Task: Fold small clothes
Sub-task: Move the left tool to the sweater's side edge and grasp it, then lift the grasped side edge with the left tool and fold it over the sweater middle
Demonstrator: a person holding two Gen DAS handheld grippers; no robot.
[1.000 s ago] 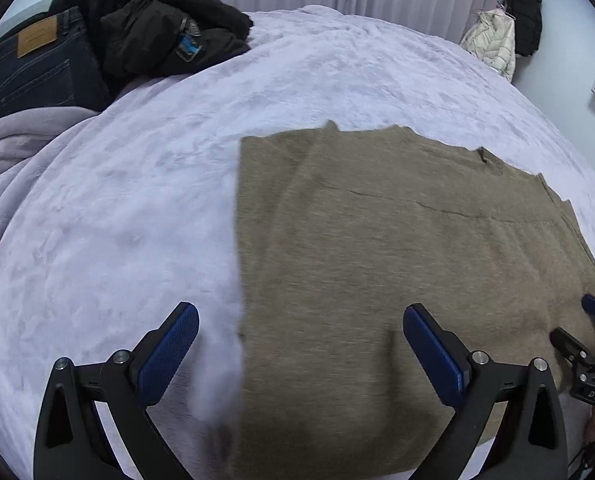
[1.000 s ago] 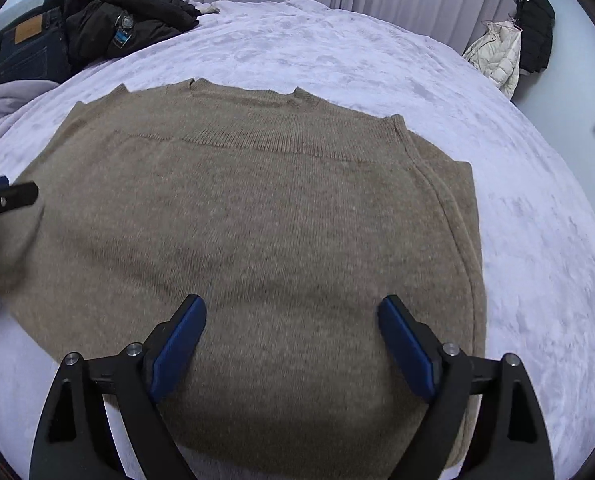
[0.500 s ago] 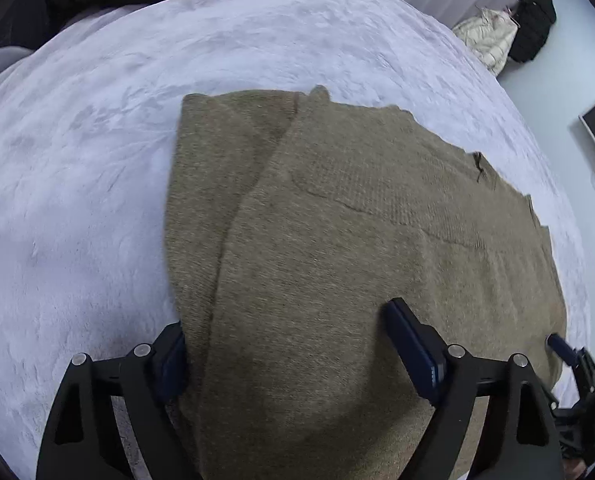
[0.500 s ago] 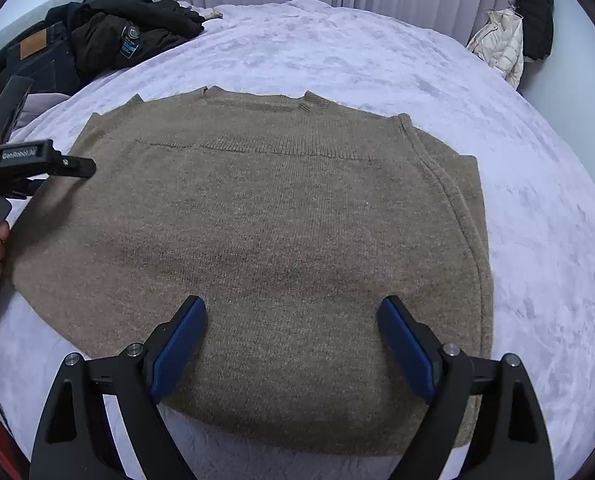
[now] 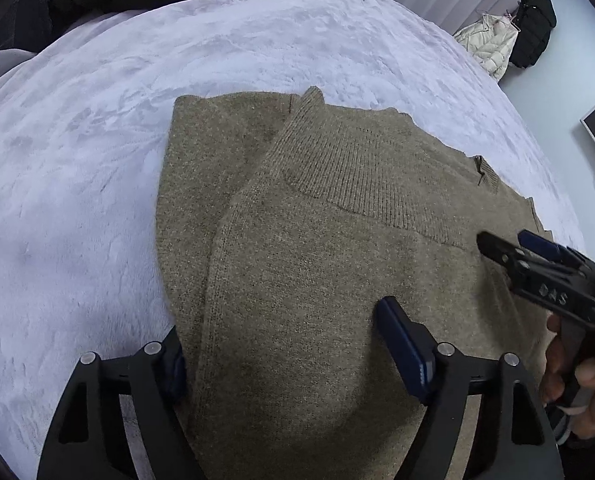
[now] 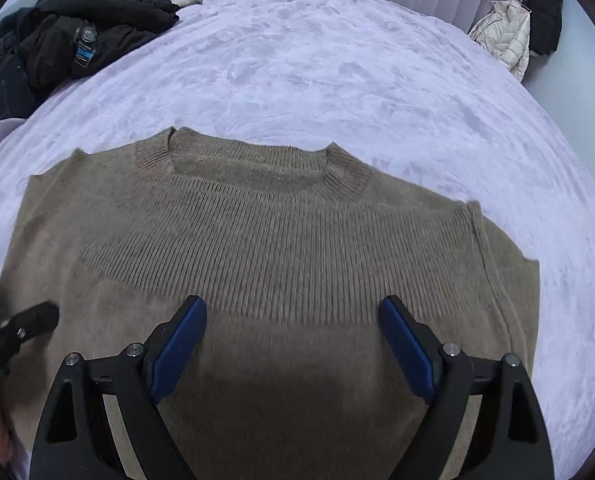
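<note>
Sweater [image 6: 281, 264] collar [image 6: 249, 160], perhaps right-view only.

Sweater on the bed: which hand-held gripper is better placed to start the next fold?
Probably the left. The left hand-held gripper straddles the sweater edge where the sleeve is already folded in. The right hand-held gripper hovers open over the chest, with no edge between its fingers.

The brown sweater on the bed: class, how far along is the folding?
Done: the brown sweater lies flat on the bed, sleeves folded in along its sides. In hand: nothing gripped; the left gripper and right gripper are open over it. Left: folding the body over, apparently.
</note>
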